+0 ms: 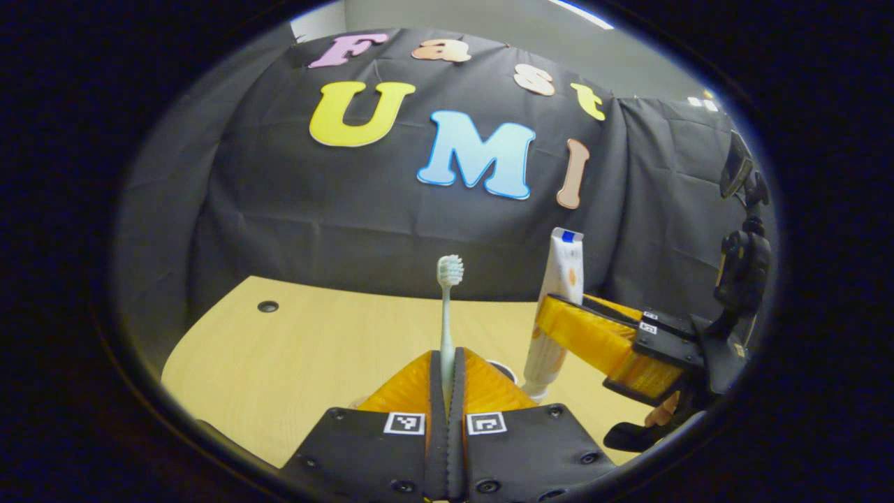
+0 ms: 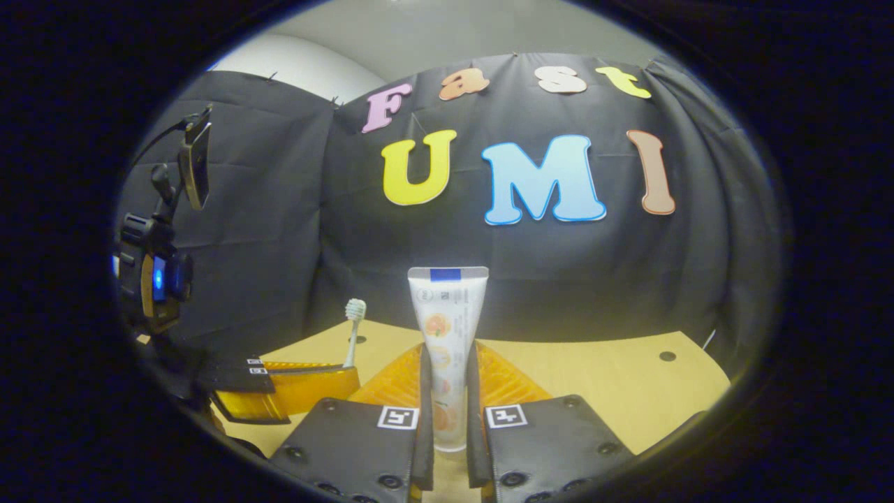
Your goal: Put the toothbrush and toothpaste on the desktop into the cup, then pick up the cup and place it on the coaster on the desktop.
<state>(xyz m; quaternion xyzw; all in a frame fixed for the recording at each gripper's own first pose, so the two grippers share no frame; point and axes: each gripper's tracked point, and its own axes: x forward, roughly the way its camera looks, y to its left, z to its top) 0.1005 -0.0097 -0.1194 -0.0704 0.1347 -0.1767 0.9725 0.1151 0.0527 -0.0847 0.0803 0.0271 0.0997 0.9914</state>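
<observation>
A pale green toothbrush [image 1: 447, 307] stands upright, bristles up, pinched between the fingers of my left gripper [image 1: 449, 360], which is shut on its handle above the wooden desktop [image 1: 300, 349]. To its right, my right gripper [image 1: 553, 321] comes in from the side, shut on a white toothpaste tube [image 1: 562, 269] held upright with its cap down. In the right gripper view the toothpaste tube [image 2: 447, 328] rises between my right gripper's [image 2: 447, 374] fingers. My left gripper [image 2: 349, 376] sits low at the left with the toothbrush [image 2: 354, 325] sticking up from it.
The desktop [image 2: 614, 381] has a small round hole near its far edge [image 1: 267, 306] [image 2: 667, 355]. The black cloth wall stands close behind the table. A device mount [image 1: 744, 258] [image 2: 157, 272] rides on top of each gripper, and a hand [image 1: 660, 413] holds the right one.
</observation>
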